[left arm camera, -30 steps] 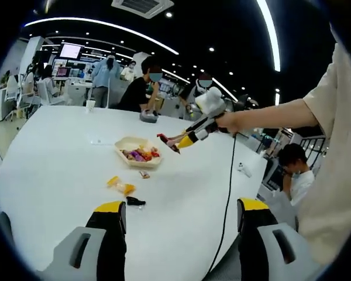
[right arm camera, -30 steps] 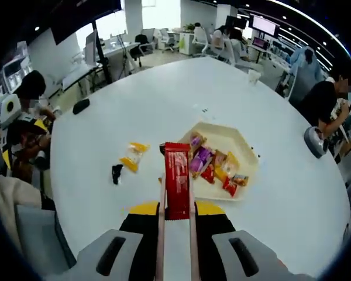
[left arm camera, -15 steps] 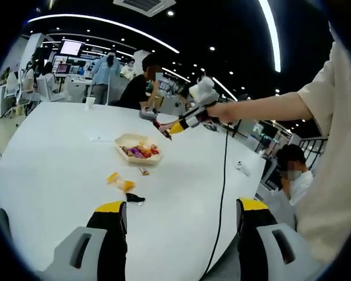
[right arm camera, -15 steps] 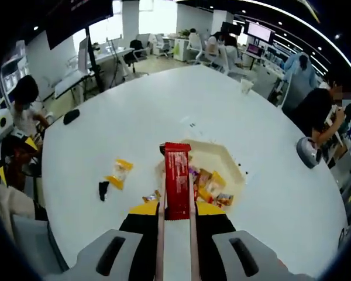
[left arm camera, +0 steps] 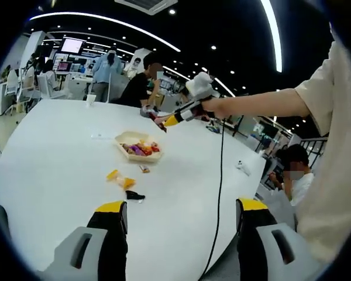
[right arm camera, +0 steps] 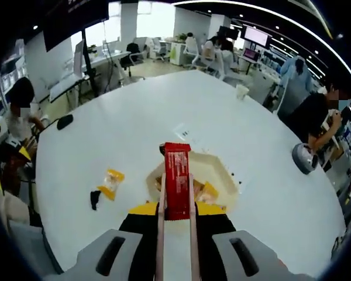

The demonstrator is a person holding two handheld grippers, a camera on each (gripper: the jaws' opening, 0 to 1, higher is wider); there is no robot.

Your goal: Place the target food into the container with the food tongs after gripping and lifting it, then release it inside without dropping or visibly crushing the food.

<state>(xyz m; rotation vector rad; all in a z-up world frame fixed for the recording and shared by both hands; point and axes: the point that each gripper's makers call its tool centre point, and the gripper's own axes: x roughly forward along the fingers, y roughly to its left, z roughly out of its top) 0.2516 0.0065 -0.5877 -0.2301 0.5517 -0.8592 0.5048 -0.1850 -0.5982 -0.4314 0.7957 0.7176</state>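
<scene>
The red snack packet [right arm camera: 176, 180] is held pinched between the two tong arms [right arm camera: 160, 234] that the right gripper [right arm camera: 175, 218] squeezes shut, and it is carried high above the container [right arm camera: 217, 173]. Compared with a second ago the tray is seen smaller and partly tucked behind the packet, so the load has been raised further rather than lowered. From the left gripper view the same lift is confirmed: the right gripper [left arm camera: 164, 122] is now hung above and just beyond the container [left arm camera: 127, 139], where earlier it was level with the tray's near rim. The packet looks flat and uncrushed. The left gripper [left arm camera: 178, 225] is kept idle, jaws spread wide with nothing between them, well back from the container on the white table [left arm camera: 52, 158]. A yellow packet [left arm camera: 118, 178] and a small dark item [left arm camera: 134, 196] lie on the table on the near side of the container, untouched. The release is judged not yet due; a descent over the container seems needed first, or the packet would be dropped from height.
</scene>
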